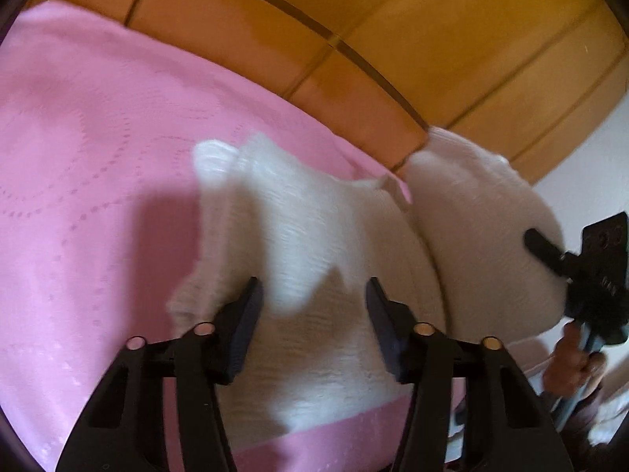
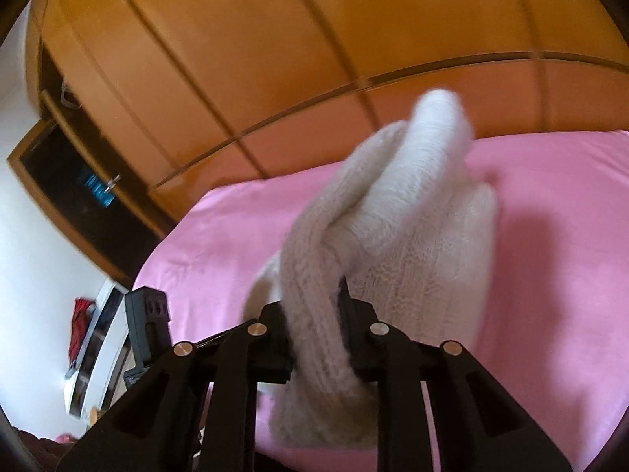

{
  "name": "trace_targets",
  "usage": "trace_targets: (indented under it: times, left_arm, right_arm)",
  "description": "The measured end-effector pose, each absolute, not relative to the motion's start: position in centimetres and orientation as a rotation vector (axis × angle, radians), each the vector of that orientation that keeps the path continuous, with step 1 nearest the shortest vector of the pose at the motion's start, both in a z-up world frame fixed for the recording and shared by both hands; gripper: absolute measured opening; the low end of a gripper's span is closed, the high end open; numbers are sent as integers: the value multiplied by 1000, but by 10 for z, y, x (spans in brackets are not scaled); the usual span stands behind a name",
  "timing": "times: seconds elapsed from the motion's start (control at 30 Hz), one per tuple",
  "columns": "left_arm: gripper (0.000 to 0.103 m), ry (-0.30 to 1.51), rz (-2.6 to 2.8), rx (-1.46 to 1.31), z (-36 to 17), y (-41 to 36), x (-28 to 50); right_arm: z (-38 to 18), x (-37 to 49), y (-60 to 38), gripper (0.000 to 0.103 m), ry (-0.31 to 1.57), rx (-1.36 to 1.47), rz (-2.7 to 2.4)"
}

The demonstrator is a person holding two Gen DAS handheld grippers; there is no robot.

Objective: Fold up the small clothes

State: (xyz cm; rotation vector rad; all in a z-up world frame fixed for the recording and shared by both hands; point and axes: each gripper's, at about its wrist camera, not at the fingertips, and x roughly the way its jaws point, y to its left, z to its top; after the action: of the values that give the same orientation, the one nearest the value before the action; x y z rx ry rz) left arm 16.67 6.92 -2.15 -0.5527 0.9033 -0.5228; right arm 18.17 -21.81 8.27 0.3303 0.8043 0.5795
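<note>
1. Pink bedspread [image 1: 78, 157] covers the bed, dotted swirl pattern; orange wooden wardrobe [image 1: 432, 19] stands behind it.
2. Left gripper [image 1: 312, 314] hangs over the near part of a white knit sweater [image 1: 298, 216]; jaws apart, nothing pinched, fabric lies beneath the gap between them.
3. Sweater lies partly flat on the bedspread near the front edge of the bed; its right portion is lifted up off the bed, bunched.
4. Right gripper [image 2: 314, 330] is clamped on a thick rolled fold of the sweater [image 2: 393, 204]; knit runs between the jaws and hangs below them.
5. From the left wrist view the right gripper [image 1: 550, 251] shows at the far right, a hand [image 1: 570, 362] on its handle.
6. Frames blurred; sweater details unclear.
</note>
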Motion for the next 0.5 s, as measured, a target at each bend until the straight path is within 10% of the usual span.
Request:
trace_targets:
  times: [0.4,0.5]
  left_arm:
    - [61,851,-644,-874,-11,129,165]
    - [64,863,-695,-906,-8,121,171]
  right_arm:
    - [14,184,-108,16,896,74,649]
    - [15,178,-118,31,881,102,683]
